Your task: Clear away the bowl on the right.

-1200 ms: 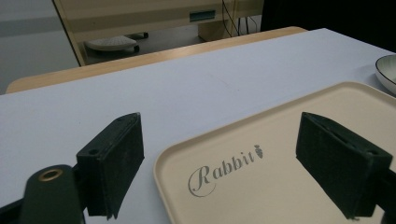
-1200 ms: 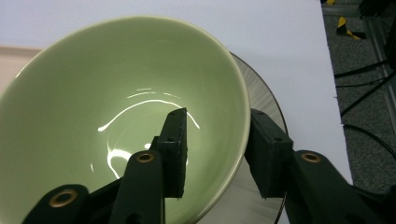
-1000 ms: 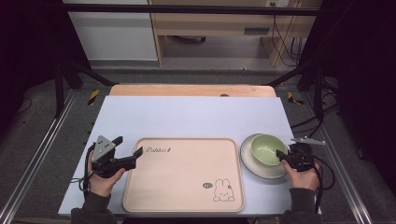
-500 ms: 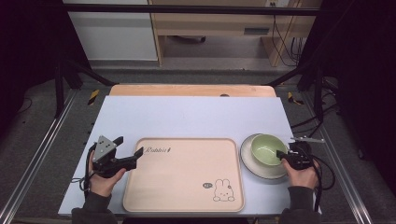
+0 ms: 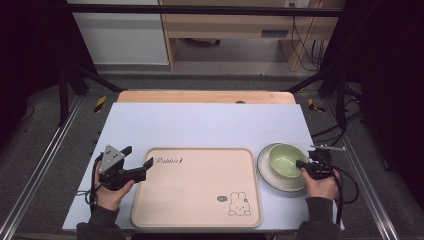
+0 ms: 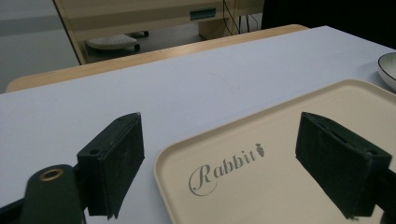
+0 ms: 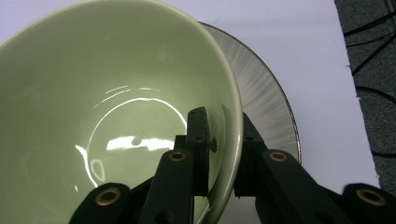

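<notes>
The green bowl [image 5: 287, 160] sat on a plate [image 5: 268, 176] right of the tray [image 5: 197, 187]. The right gripper [image 7: 223, 154], whose jaws had just been closing, pinched the bowl's near rim, one jaw inside and one outside. Glazed ceramic probably handles as stiff, slippery and breakable, so a rim hold suits it. The left gripper [image 6: 219, 158] hovered spread over the tray's corner. The table edge lay near on the right; the tray offered open room.
</notes>
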`<act>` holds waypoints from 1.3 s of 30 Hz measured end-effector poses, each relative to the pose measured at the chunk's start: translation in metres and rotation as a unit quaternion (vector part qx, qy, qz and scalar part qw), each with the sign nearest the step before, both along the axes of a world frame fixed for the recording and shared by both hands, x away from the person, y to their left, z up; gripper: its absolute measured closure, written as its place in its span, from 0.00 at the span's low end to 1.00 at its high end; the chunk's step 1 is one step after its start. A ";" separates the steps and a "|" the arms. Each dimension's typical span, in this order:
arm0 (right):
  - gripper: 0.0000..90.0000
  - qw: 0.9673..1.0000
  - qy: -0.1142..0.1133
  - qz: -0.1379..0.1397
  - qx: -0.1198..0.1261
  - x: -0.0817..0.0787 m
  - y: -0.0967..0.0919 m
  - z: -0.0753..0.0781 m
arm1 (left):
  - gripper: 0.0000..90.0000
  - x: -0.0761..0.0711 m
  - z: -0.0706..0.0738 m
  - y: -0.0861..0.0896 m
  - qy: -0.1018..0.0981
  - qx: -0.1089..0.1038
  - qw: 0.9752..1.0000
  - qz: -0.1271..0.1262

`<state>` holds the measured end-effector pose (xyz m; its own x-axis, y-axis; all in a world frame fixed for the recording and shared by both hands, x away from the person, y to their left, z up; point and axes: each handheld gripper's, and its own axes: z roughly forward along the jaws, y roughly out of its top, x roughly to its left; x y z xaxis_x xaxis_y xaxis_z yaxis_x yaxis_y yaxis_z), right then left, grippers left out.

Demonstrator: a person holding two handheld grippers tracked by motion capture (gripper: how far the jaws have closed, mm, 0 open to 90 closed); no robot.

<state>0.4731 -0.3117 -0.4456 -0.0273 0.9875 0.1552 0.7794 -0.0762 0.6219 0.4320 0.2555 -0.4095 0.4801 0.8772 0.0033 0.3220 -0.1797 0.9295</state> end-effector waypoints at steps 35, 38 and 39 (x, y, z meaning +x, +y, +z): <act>0.94 1.000 -0.006 -0.011 0.020 0.000 0.002 0.006 | 0.17 0.001 -0.001 0.002 0.002 -0.002 1.000 0.001; 0.94 1.000 -0.009 -0.011 0.012 0.000 0.004 0.007 | 0.17 0.001 -0.001 0.001 0.001 -0.002 1.000 0.000; 0.93 1.000 -0.009 -0.009 0.009 0.000 0.004 0.008 | 0.17 0.001 -0.001 0.001 0.001 -0.002 1.000 0.000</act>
